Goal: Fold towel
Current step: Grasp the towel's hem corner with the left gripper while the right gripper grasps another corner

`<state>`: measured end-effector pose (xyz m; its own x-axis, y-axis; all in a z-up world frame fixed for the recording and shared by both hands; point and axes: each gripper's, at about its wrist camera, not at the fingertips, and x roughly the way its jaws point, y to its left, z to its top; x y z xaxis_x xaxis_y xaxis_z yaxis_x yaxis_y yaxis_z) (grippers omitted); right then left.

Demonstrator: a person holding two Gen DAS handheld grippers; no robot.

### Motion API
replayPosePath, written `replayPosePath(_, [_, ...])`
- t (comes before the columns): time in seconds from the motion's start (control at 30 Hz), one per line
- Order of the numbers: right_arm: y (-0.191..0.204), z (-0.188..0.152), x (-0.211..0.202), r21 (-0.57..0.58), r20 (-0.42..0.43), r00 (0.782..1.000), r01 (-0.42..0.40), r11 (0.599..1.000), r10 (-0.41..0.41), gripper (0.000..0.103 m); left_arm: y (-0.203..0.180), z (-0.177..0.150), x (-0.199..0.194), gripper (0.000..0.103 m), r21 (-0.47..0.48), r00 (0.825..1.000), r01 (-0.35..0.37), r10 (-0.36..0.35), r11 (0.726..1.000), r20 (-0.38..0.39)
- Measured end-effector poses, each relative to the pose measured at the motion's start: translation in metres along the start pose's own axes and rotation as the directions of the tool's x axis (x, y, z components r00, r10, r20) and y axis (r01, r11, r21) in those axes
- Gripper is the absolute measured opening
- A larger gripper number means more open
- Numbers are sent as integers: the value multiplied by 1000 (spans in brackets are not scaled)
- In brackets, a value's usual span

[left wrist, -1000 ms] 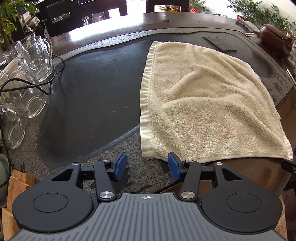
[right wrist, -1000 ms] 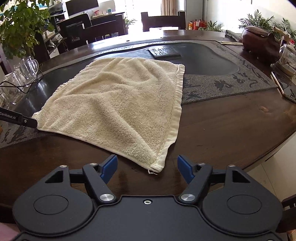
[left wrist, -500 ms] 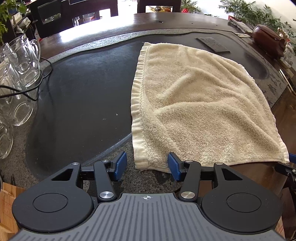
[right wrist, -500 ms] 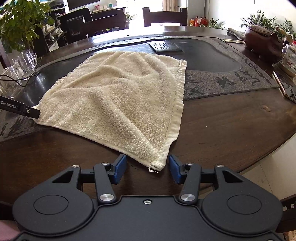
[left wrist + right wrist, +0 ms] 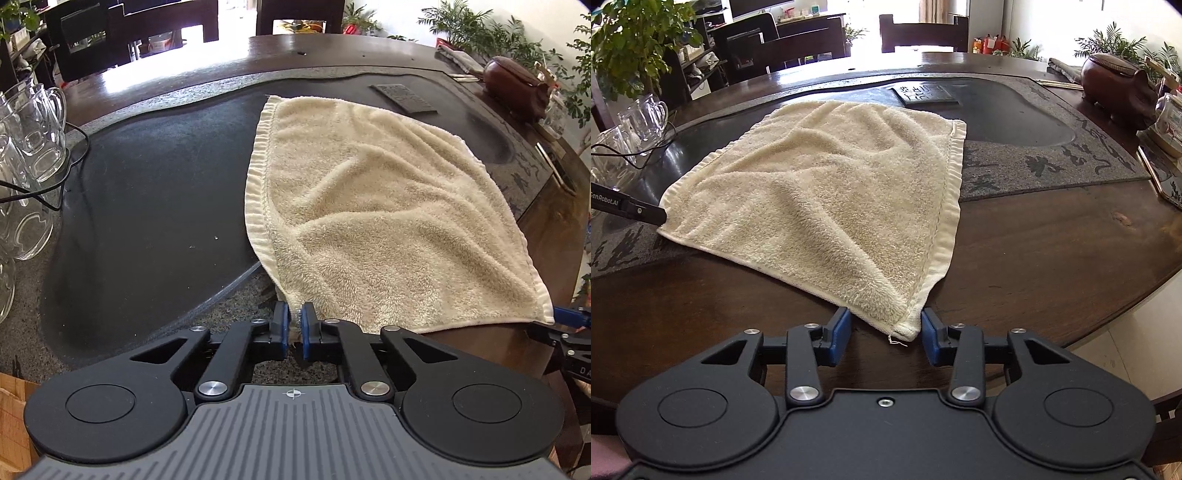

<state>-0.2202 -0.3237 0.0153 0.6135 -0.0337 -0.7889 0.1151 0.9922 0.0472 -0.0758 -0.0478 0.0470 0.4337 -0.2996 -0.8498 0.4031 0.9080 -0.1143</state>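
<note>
A: We log the towel (image 5: 373, 221), cream terry, spread over the dark stone inlay (image 5: 155, 206) of the surface (image 5: 1052, 266), rumpled into soft ridges. Its near edge runs out onto the brown wood.

B: Left tool (image 5: 293, 326)?

A: Clenched on the towel's near-left corner. We see the blue pads (image 5: 281, 325) drawn close with cloth pinched between them, and the hem rising from that corner toward the far side.

B: And the right tool (image 5: 884, 334)?

A: Released. Its pads (image 5: 840, 334) stand apart on either side of the near-right corner, which lies on the wood between them with a loose thread trailing. We cannot tell whether either pad touches the cloth.

B: Each tool visible from the other's camera?

A: Yes. From the right wrist view the left tool's dark finger meets the towel's left corner; from the left wrist view the right tool sits just beside the far-right corner.

B: Surroundings?

A: Glass mugs (image 5: 33, 125) well off to the left with a black cable (image 5: 48, 181); a brown pig figure (image 5: 1119, 86) far right.
</note>
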Motion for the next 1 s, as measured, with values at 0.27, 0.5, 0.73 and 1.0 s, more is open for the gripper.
replayPosePath(0.27, [-4,-1,-1,14,13,1000,19,1000,-20,18,0,-4,-5,4,-13,1000,5,-5,1000,2])
replayPosePath(0.5, [-7,-1,-4,13,30,999,23,1000,-23,7,8,-8,-10,3,-61,1000,22,-22,998,1])
replayPosePath(0.73, [-7,-1,-2,13,26,999,30,999,-31,8,10,-6,-6,4,-76,999,37,-37,996,2])
replayPosePath(1.0, [-9,-1,-1,28,27,999,25,999,-25,8,10,-7,-2,9,-70,1000,25,-25,997,-7])
